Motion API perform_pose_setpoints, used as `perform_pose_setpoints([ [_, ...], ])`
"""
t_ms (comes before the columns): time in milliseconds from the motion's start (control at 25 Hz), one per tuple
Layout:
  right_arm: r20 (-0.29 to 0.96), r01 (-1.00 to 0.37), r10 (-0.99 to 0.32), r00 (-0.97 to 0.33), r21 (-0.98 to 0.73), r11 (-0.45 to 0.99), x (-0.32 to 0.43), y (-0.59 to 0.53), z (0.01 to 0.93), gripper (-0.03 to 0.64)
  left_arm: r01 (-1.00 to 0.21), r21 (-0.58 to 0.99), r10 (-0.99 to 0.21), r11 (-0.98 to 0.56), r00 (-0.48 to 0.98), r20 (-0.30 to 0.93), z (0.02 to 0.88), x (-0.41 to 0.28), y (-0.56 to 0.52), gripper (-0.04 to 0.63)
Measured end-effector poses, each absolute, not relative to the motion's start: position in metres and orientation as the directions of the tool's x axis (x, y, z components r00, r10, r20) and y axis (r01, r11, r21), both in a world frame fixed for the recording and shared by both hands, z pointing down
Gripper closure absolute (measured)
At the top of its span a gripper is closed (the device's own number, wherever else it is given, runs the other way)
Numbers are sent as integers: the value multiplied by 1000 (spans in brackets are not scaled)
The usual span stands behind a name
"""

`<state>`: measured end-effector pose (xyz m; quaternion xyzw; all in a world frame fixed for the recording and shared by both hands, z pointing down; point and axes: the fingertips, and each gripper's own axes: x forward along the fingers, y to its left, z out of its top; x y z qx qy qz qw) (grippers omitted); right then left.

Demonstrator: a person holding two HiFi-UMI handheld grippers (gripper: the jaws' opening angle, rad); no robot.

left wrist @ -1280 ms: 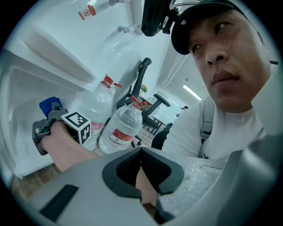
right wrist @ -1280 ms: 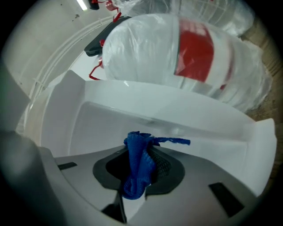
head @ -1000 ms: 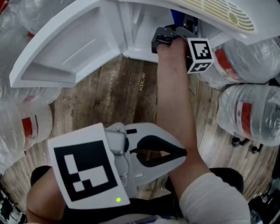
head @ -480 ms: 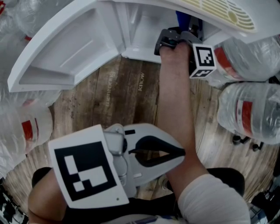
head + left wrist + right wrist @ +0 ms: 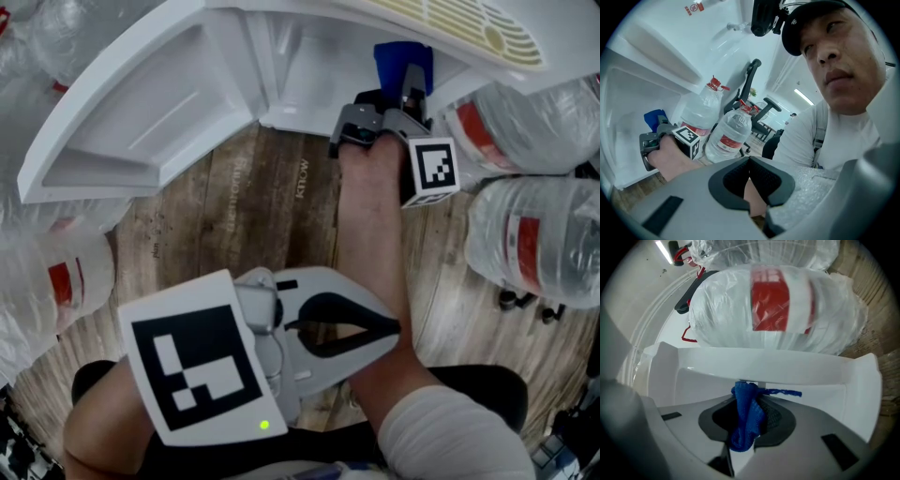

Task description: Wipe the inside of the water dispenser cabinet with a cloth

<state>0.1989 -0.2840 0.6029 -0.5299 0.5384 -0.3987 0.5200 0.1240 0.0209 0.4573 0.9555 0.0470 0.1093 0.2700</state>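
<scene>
The right forearm [image 5: 375, 244] is stretched forward, and the right tongs [image 5: 409, 82] are held at the lower edge of the open cabinet [image 5: 309, 80]. They are clamped on a bunched blue cloth [image 5: 401, 58], whose tip is seen close against a white ledge inside. The left tongs [image 5: 392, 327] are held back near the body over the wooden floor [image 5: 253, 202], tips closed together with nothing gripped. The cabinet door [image 5: 141, 112] is swung wide to the left, with bare floorboards between it and the right arm. Plastic-wrapped water bottles [image 5: 534, 244] are crowded just beside the cabinet on the right.
</scene>
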Motion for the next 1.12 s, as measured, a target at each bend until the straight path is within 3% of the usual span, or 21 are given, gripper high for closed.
perform_pose_setpoints([
  [440, -50, -187, -999, -6, -981, 51, 169, -329, 660, 537, -53, 629, 109, -776, 970, 216, 488, 117, -1, 595],
  [880, -62, -108, -989, 137, -993, 47, 199, -345, 654, 538, -201, 697, 151, -688, 900, 409, 561, 89, -20, 595],
  [1120, -77, -101, -985, 155, -993, 61, 206, -314, 650, 538, -196, 702, 168, -685, 895, 413, 567, 92, -18, 595],
])
